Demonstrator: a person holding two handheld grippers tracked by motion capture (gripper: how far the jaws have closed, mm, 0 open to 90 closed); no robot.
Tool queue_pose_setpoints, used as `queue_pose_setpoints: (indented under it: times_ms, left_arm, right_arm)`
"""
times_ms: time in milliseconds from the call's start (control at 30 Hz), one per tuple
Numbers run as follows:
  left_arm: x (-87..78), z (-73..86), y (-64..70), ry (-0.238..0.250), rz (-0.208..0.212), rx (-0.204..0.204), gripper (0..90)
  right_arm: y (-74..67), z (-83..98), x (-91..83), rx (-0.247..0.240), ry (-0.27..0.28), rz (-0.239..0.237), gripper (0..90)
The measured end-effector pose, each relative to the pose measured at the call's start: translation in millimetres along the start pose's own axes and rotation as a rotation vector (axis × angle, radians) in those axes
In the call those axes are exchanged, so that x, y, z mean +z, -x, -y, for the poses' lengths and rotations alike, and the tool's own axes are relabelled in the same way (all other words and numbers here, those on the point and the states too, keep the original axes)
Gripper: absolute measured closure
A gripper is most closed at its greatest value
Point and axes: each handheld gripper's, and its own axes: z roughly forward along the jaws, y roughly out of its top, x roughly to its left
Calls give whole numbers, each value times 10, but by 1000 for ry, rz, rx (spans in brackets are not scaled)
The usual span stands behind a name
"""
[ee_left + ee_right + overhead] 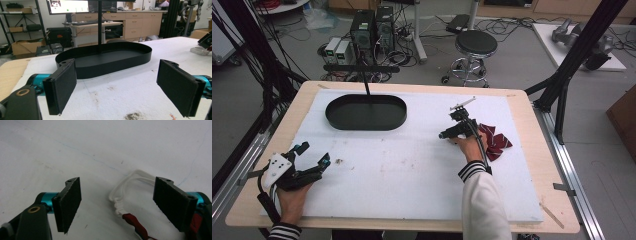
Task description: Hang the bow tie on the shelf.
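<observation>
The right claw [117, 205] hangs low over the white pad on the bench [522, 220], jaws spread wide and clenching nothing, with the white elastic loop [130, 185] of a dark red bow tie [495, 141] lying between them. In the right gripper view the loop sits on the pad just ahead of the two black pads, apart from both, while the red fabric [136, 225] trails toward the bottom edge beside the right-hand jaw. That straddling stance suggests the person means to pinch the strap rather than the bulkier bow, since the thin cord gives a clean hold. From the high view the bow tie rests on the right part of the pad, touching or just beside the right hand, well apart from the black oval tray [366, 112] standing at the far left of the pad with a thin post rising from it. The tray looks a likely place to put the tie. The left claw [309, 156] rests at the near left corner, also released and holding nothing, its pads aimed toward the tray, seemingly parked out of the way while the other hand works.
</observation>
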Motion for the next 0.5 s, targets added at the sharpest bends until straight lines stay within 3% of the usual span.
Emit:
queue_pose_setpoints:
  times_ms: [233, 500]
  left_arm:
    - [-1, 1, 2, 1, -1, 1, 167]
    - [-1, 1, 1, 2, 0, 0, 167]
  right_arm:
    - [-11, 2, 46, 9, -19, -7, 261]
    - [-36, 12, 114, -19, -40, 36, 349]
